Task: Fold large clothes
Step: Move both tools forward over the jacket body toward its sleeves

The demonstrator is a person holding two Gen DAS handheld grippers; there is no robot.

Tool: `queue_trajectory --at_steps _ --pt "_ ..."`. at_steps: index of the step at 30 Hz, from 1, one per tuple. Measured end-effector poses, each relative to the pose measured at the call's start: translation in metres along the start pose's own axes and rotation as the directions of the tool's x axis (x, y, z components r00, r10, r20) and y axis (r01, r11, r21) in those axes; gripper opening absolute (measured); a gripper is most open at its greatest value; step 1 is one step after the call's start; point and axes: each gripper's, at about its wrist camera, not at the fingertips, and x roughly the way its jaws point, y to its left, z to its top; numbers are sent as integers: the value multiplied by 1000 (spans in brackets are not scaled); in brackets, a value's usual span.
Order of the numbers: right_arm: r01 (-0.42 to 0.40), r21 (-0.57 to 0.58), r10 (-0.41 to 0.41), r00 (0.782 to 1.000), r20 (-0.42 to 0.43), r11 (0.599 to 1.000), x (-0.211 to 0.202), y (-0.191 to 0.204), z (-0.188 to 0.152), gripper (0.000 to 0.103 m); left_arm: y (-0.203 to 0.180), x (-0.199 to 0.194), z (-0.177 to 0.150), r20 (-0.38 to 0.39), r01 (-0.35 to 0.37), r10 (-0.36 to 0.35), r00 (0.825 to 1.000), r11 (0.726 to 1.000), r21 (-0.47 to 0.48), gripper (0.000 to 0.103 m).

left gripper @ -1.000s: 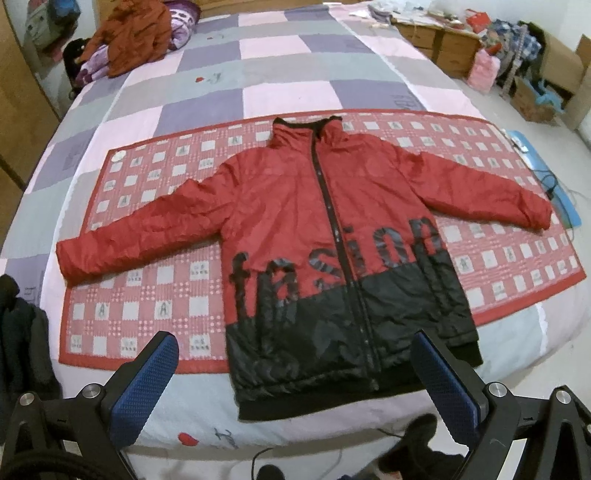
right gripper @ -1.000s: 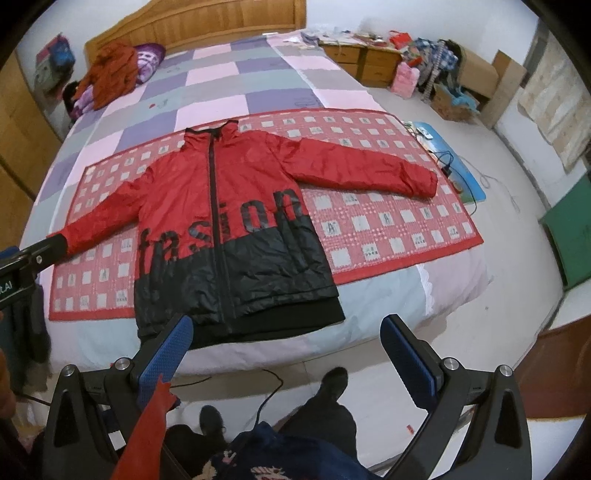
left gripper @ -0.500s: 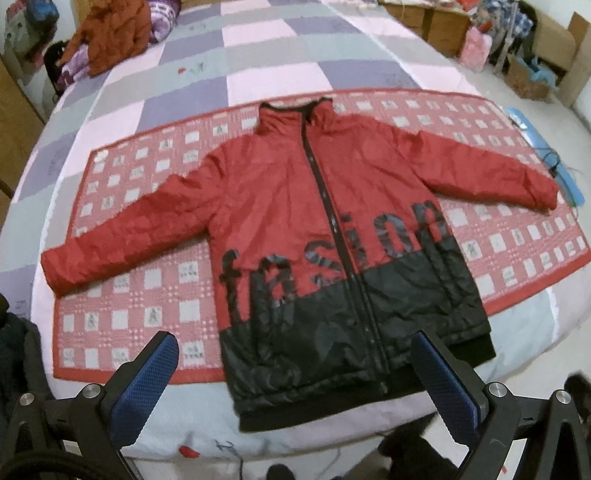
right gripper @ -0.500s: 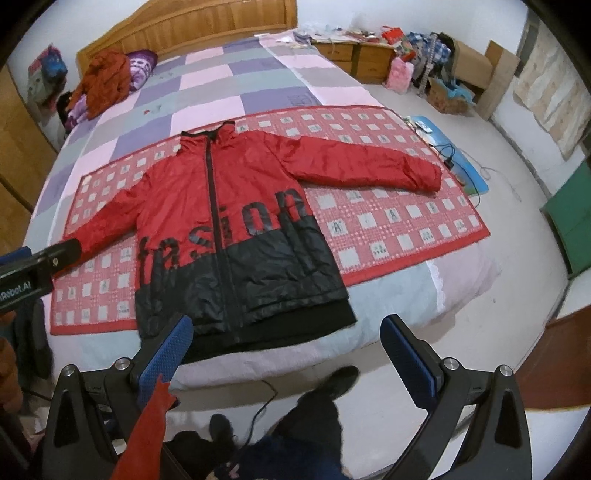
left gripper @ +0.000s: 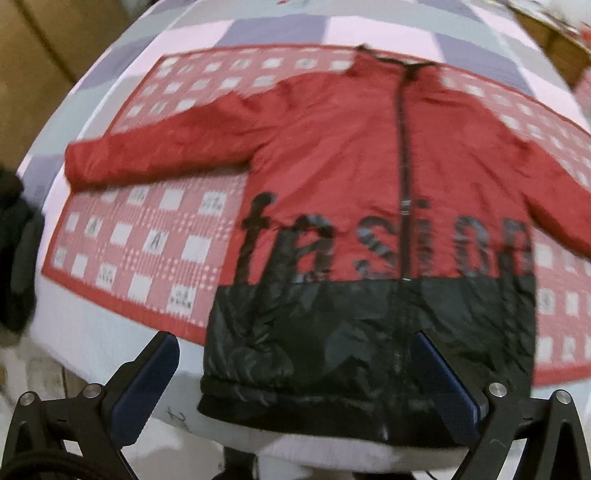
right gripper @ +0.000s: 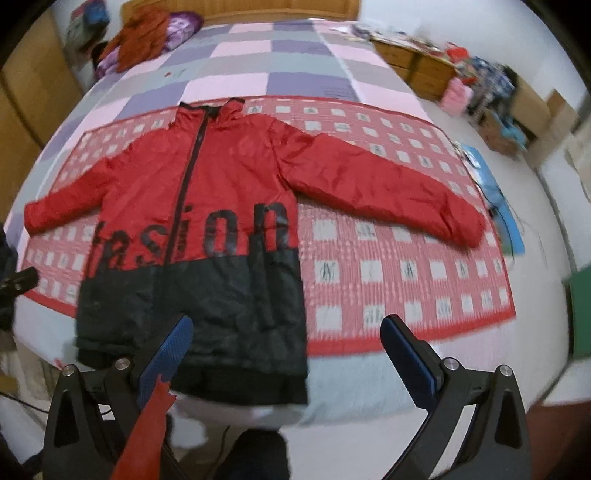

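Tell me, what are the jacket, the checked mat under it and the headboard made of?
Jacket: looks like thin synthetic shell, maybe nylon, over padding; it has a slight sheen, fine crinkles and puffy sleeves. Mat: seems a soft woven or quilted cloth, matte, with a printed red-and-white check. Headboard: appears to be wood, orange-brown and smooth; blur hides any grain.

Red-and-black jacket (left gripper: pixel 369 206) lies flat, zipped, sleeves spread.

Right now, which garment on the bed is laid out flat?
The red-and-black jacket, spread on the checked mat; the orange garment is bunched near the headboard.
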Motion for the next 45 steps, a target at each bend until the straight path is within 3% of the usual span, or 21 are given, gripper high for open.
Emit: queue_trajectory --at_steps 8,12,15,16,18,20,22,26,28,30,32,35,37,39,41,45 --pt "30 -93 -29 999 19 995 111 12 29 103 -12 108 20 24 -49 47 999 996 74 103" --pt "17 -100 -13 999 38 995 155 35 30 103 -16 162 37 79 -49 39 996 991 127 103" --pt "13 -165 -6 999 43 986 197 60 25 103 -10 198 34 87 -87 73 994 982 166 103" --pt "13 -178 -7 999 32 984 207 63 22 103 -3 211 29 83 -74 60 995 981 181 103" --pt "34 -193 -30 999 22 981 233 53 8 103 17 218 21 122 20 -41 992 985 170 103" --pt "33 -125 -24 997 73 992 235 21 -6 103 38 216 13 158 39 -64 985 987 156 103" --pt "17 -44 -14 998 67 999 234 -10 -17 103 52 212 6 172 58 -86 981 986 159 103" --pt "162 5 -162 986 36 987 216 -36 -35 103 64 189 -11 194 20 -52 980 987 160 103" --pt "207 25 -208 976 59 978 195 -25 -42 103 67 174 -24 209 61 -94 973 986 158 103" --pt "169 13 -170 982 84 985 177 1 -50 103 59 163 -41 209 95 -135 968 977 188 103" --pt "123 -56 -118 989 86 991 168 34 -59 103 48 163 -64 176 114 -169 970 952 283 103" --pt "72 -185 -68 997 28 980 173 78 -82 103 56 181 -81 143 101 -156 977 939 328 103" --pt "113 -213 -115 993 3 970 184 74 -95 103 74 185 -76 137 103 -149 979 949 298 103" --pt "133 -134 -140 989 -47 982 190 42 -100 103 89 185 -65 132 85 -127 983 954 287 103" --pt "158 -69 -163 984 -73 985 187 12 -103 103 96 178 -49 178 -6 -45 983 961 276 103" --pt "120 -144 -120 993 8 982 170 16 -72 103 90 165 -7 242 -24 -23 970 982 189 103"
